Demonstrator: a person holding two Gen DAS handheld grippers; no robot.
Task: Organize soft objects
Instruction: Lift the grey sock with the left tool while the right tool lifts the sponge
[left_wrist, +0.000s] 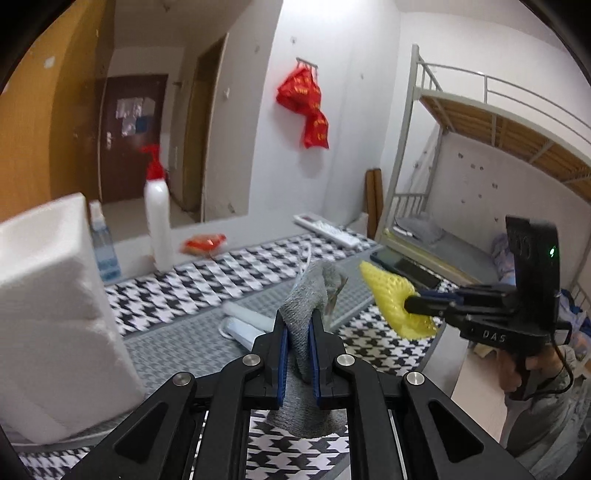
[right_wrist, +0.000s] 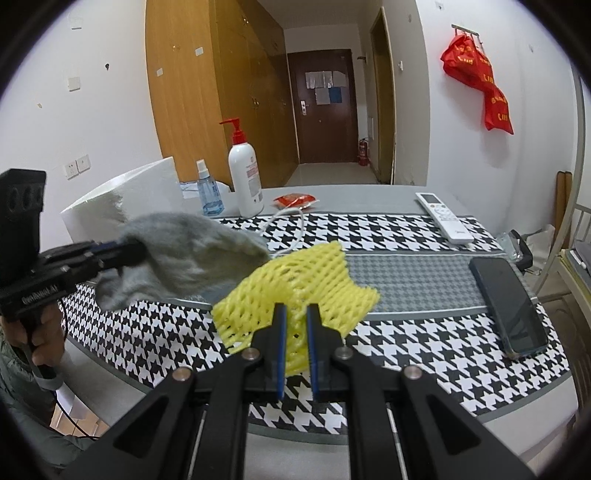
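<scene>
My left gripper (left_wrist: 298, 328) is shut on a grey knitted sock (left_wrist: 308, 295) and holds it above the houndstooth table. In the right wrist view the left gripper (right_wrist: 125, 253) shows at the left with the grey sock (right_wrist: 184, 254) hanging from it. My right gripper (right_wrist: 295, 314) is shut on a yellow foam net sleeve (right_wrist: 295, 284) and holds it above the table. In the left wrist view the right gripper (left_wrist: 410, 304) holds the yellow net (left_wrist: 395, 301) at the right.
A white foam block (left_wrist: 48, 314) stands at the left. A pump bottle (right_wrist: 244, 177), blue spray bottle (right_wrist: 208, 192), red packet (right_wrist: 295, 200), white cable (right_wrist: 295, 229), remote (right_wrist: 443, 216) and phone (right_wrist: 508, 302) lie on the table (right_wrist: 406, 350). A white roll (left_wrist: 243, 314) lies near the sock. A bunk bed (left_wrist: 461, 147) stands right.
</scene>
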